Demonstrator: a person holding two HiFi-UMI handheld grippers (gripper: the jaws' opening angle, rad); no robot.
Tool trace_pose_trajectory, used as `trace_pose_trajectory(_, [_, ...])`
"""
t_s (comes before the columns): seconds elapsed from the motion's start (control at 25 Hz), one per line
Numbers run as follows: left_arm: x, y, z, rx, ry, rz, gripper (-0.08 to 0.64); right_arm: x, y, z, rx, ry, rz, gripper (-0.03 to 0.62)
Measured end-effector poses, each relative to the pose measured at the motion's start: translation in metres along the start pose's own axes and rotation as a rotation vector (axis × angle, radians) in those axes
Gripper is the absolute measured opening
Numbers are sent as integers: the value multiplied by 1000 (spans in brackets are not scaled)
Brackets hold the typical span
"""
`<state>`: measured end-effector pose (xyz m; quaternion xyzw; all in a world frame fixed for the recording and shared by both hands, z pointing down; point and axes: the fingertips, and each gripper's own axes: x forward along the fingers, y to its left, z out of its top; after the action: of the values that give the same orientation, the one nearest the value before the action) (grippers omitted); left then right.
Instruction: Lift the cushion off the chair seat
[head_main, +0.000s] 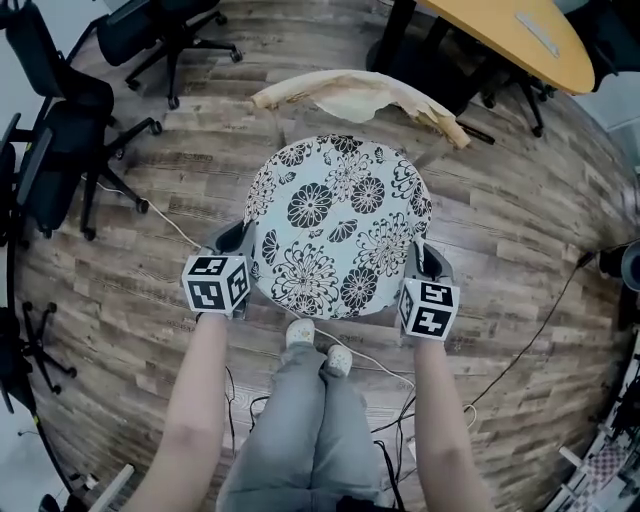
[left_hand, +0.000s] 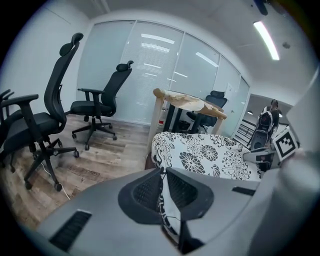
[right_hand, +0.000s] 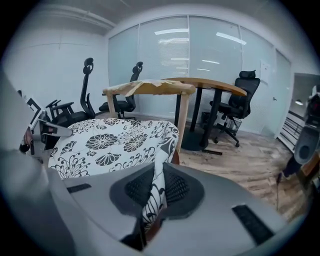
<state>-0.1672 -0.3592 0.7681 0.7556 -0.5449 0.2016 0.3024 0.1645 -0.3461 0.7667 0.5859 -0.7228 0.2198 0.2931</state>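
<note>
Because a round pad this wide would sag and tip from a single hold, the floral cushion (head_main: 338, 225) is taken at two opposite points of its rim. The left hand-held gripper (head_main: 238, 248) has its jaws pressed together on the cushion's left edge. Its own view shows a fold of the black-and-white cover squeezed between the textured pads (left_hand: 145, 191). The right hand-held gripper (head_main: 422, 262) mirrors it on the right edge, its jaws likewise pinching a pleat of the printed fabric. Both point forward and down, so the pinch falls on the thin border rather than on the padded middle, which looks too thick for the jaws.

The cushion lies spread roughly level between them, directly over the wooden chair (head_main: 360, 92). It covers the chair from above, so only the wrapped backrest (head_main: 430, 112) shows beyond it. In the right gripper view a brown edge of the seat (right_hand: 175, 159) shows just under the cushion's rim, but I cannot tell whether the two touch. I judge the lift to be under way. Raising both sides evenly should keep the cover from slipping out of either pinch.
</note>
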Motion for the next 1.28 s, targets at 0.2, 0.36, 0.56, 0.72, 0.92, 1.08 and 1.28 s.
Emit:
trace_pose_trajectory(0.2, [-30,-16,18,1,-34,-12,29,-33,8,22,8,-34,7,43])
trace_pose_trajectory(0.36, [-52,-33,34,7,-67,-23,29,-59,9,43,-15,-71,14,43])
trace_pose_trajectory(0.56, [-78,-55,51,17,-88,-32,29,-94,6,72,-24,-117,27,43])
trace_pose_trajectory(0.72, [-102,-72,66,47,-105,-45,29,-124,9,89,-23,-138,31,43])
trace_pose_trajectory(0.92, [-129,-90,89,74,-137,-42,29,-158,7,108,-13,-174,30,43])
trace_pose_trajectory(1.08, [-149,-103,115,93,-181,-44,29,-180,3,125,0,-203,21,43])
trace_pose_trajectory(1.28, [-170,-114,154,121,-243,-41,29,-208,3,160,-7,-277,12,43])
